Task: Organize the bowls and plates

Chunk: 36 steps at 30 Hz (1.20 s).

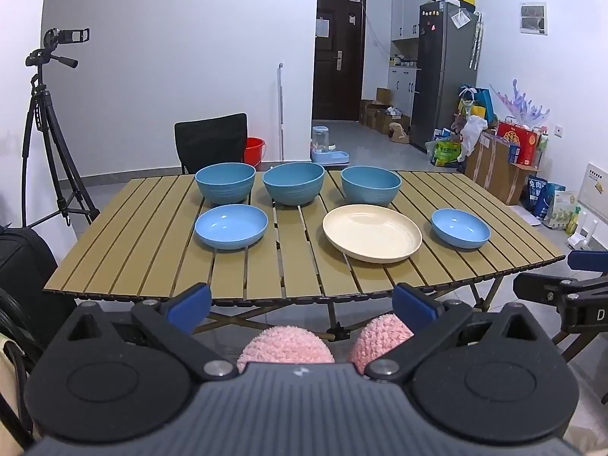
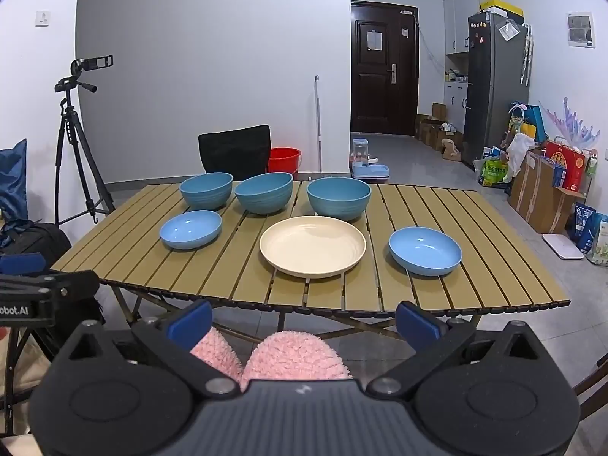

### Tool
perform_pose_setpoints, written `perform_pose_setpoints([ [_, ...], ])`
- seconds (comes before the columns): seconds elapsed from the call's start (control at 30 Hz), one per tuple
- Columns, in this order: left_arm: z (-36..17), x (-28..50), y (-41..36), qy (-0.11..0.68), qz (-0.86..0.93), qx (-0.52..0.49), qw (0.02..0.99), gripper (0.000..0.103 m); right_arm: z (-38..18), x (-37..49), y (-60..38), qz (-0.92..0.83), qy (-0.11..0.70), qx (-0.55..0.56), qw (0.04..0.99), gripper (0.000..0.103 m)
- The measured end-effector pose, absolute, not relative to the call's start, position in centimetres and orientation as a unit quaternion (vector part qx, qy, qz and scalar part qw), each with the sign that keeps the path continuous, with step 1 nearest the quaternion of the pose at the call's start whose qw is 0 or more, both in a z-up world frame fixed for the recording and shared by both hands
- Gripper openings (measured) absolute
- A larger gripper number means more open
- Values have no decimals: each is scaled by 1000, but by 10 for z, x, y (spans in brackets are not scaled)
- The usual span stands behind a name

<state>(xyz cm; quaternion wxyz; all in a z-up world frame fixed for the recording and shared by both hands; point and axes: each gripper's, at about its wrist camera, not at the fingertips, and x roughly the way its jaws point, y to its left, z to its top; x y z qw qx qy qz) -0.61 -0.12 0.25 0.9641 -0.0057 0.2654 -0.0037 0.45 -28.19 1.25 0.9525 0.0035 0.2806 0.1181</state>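
Note:
Three deep blue bowls stand in a row at the back of the slatted table point(image 1: 152, 250): left point(image 1: 225, 182), middle point(image 1: 293, 183), right point(image 1: 371, 184). In front lie a shallow blue dish at left point(image 1: 231, 225), a cream plate point(image 1: 372, 232) and a shallow blue dish at right point(image 1: 460, 228). The right wrist view shows the same cream plate point(image 2: 312, 246) and right dish point(image 2: 425, 250). My left gripper point(image 1: 302, 304) is open and empty, short of the table's near edge. My right gripper point(image 2: 304, 319) is open and empty, also short of the near edge.
A black chair point(image 1: 211, 140) stands behind the table with a red bucket point(image 1: 254, 149) beside it. A camera tripod point(image 1: 45, 129) stands at left. Boxes and bags point(image 1: 497, 152) line the right wall. Pink slippers point(image 1: 285, 344) show below the grippers.

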Motion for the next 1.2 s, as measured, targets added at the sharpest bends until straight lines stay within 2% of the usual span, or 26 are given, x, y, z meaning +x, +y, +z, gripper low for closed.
perform_pose_setpoints([
  [1.2, 5, -9, 0, 261, -6, -8, 965, 103, 13, 5, -282, 119, 279, 2, 953, 103],
])
